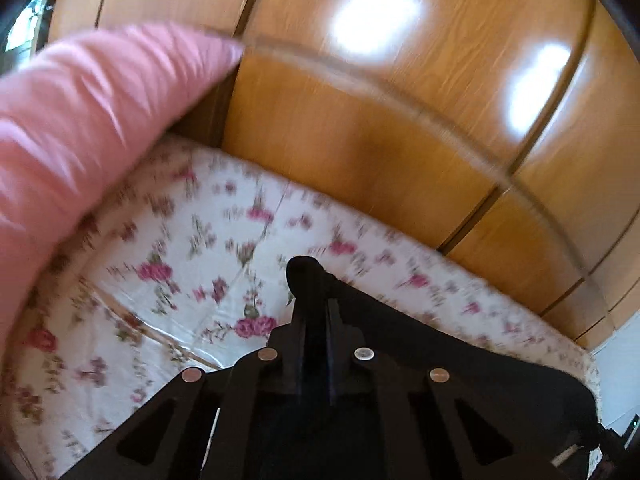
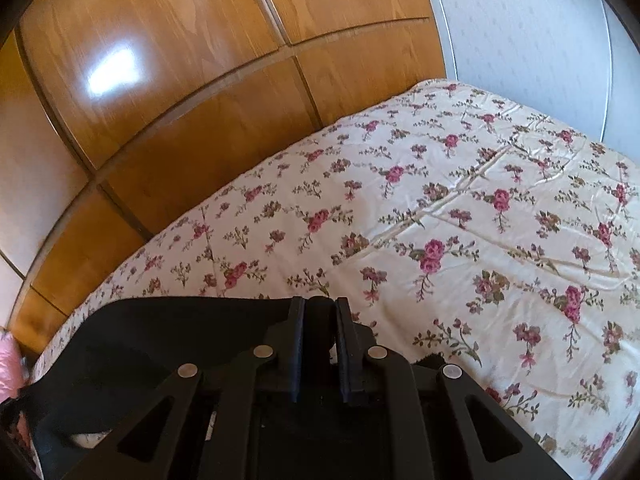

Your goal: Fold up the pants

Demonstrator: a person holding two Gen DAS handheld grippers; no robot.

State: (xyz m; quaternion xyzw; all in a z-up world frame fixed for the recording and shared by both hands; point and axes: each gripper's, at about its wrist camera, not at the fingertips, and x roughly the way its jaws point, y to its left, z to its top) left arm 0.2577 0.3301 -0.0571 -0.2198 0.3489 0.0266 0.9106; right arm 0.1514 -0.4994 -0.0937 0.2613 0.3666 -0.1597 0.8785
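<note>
The black pants point(image 1: 460, 360) hang stretched between my two grippers above a bed with a floral cover point(image 1: 180, 248). My left gripper point(image 1: 316, 300) is shut on one end of the pants' top edge; a bunch of black cloth sticks out past its fingertips. In the right wrist view my right gripper point(image 2: 320, 312) is shut on the other end of the pants point(image 2: 160, 344), which stretch away to the left. The lower part of the pants is hidden below both grippers.
A pink pillow point(image 1: 80, 120) lies at the left of the bed, also seen at the edge of the right wrist view point(image 2: 8, 364). Wooden wardrobe doors point(image 2: 180, 80) stand right behind the bed. A pale wall point(image 2: 520, 32) is at the right. The floral cover point(image 2: 480, 220) spreads wide to the right.
</note>
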